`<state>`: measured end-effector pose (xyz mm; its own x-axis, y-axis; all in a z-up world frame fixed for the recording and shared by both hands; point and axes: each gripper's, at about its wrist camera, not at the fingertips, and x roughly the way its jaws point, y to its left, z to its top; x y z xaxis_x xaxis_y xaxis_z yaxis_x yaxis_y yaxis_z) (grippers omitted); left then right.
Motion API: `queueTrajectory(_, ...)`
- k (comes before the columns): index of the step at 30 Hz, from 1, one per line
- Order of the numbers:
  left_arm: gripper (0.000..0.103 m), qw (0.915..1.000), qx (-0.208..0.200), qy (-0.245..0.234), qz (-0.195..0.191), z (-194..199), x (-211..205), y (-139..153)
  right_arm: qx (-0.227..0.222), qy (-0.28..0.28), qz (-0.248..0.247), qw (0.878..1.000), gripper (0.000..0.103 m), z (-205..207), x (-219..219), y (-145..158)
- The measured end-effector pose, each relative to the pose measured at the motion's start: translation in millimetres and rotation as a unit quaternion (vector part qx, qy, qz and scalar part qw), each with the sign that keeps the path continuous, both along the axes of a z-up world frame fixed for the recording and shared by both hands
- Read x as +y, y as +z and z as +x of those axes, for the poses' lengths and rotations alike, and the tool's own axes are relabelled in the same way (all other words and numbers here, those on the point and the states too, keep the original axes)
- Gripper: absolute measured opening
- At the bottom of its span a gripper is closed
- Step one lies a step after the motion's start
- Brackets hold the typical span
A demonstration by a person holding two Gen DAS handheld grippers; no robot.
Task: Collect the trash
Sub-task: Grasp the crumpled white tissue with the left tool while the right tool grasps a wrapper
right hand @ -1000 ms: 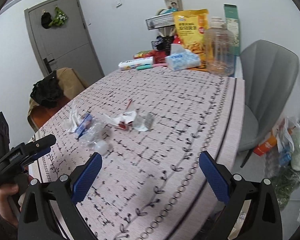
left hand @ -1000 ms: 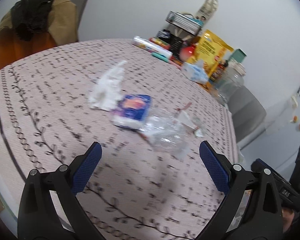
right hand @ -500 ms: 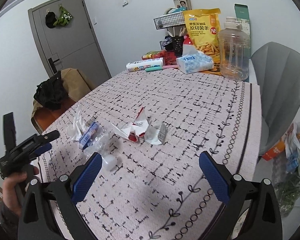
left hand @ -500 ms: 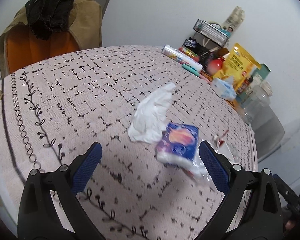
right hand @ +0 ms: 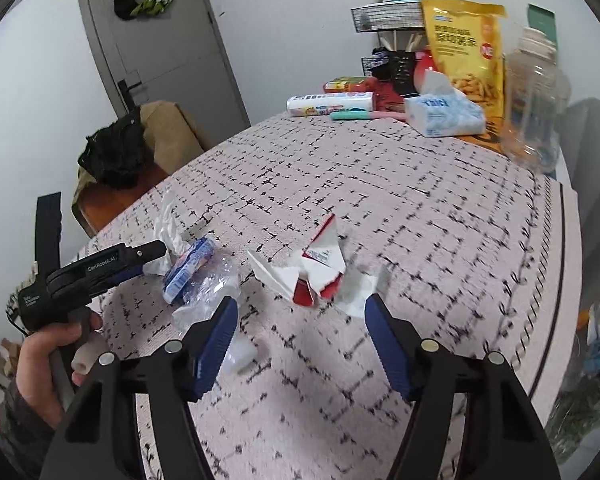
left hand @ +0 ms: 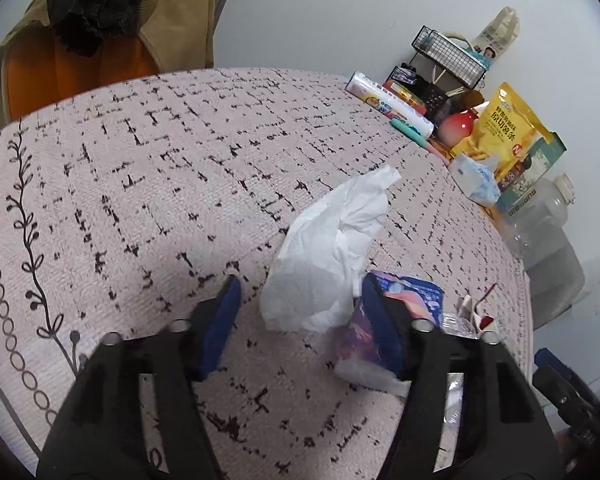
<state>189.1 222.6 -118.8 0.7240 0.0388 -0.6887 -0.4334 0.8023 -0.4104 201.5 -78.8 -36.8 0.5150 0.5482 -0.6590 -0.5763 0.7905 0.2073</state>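
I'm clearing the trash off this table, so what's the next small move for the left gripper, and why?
Probably ease the left gripper a little forward and down. Its jaws are closing with the crumpled white tissue between them, but the pads do not seem to press on it yet, and the blue wrapper lies close beside.

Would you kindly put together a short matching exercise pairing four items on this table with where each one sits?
Things:
1. white tissue
2. torn red-and-white carton
3. yellow snack bag
4. clear plastic jar

Places:
A. between the pads of the right hand-held gripper, which are closing, untouched
B. upright at the far wall, behind the tissue pack
C. far right corner of the table
D. between the closing pads of the left hand-held gripper

Pairs: 1-D, 2-A, 3-B, 4-C
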Motion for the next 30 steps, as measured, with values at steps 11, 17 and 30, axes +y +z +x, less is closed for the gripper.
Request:
queueTrajectory(11, 0.007, 0.9999, 0.000, 0.009, 0.005, -23.3, 4.9, 9.7, 0.007, 0.039, -0.049, 0.998, 0.046, 20.6, 48.8, -15.0)
queueTrajectory(17, 0.007, 0.9996, -0.022, 0.001, 0.017, -44.0, -7.1, 32.9, 0.002, 0.046, -0.066, 0.997, 0.036, 29.1, 62.4, -17.0)
queueTrajectory(30, 0.007, 0.9976, -0.056, -0.027, 0.032, -67.9, -40.5, 65.4, -0.006, 0.065, -0.004, 0.998, 0.004, 13.2, 44.0, 24.7)
